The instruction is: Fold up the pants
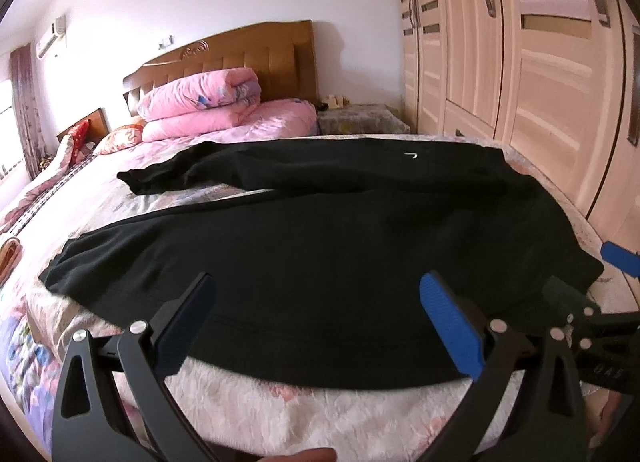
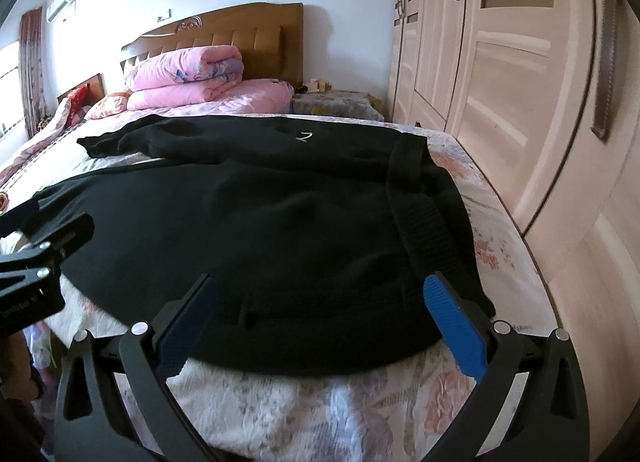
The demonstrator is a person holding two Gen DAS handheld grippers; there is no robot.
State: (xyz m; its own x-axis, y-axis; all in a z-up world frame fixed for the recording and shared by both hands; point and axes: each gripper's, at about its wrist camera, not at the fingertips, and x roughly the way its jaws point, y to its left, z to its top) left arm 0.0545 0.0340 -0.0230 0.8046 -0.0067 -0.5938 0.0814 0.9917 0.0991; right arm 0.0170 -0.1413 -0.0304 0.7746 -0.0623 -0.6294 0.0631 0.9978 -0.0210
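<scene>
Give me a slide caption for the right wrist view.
Open right gripper poised over black pants spread on a floral bed.

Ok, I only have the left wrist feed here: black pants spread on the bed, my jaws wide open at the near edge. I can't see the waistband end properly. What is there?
Observer: The right wrist view shows the ribbed waistband running along the pants' right end, lying flat near the bed's right edge.
Operator: Where is the right gripper?
Observer: The right gripper is open, straddling the near waistband corner without pinching the cloth.
Operator: Anything near that corner?
Observer: A flat dark strap or loop lies on the cloth between its fingers.
</scene>
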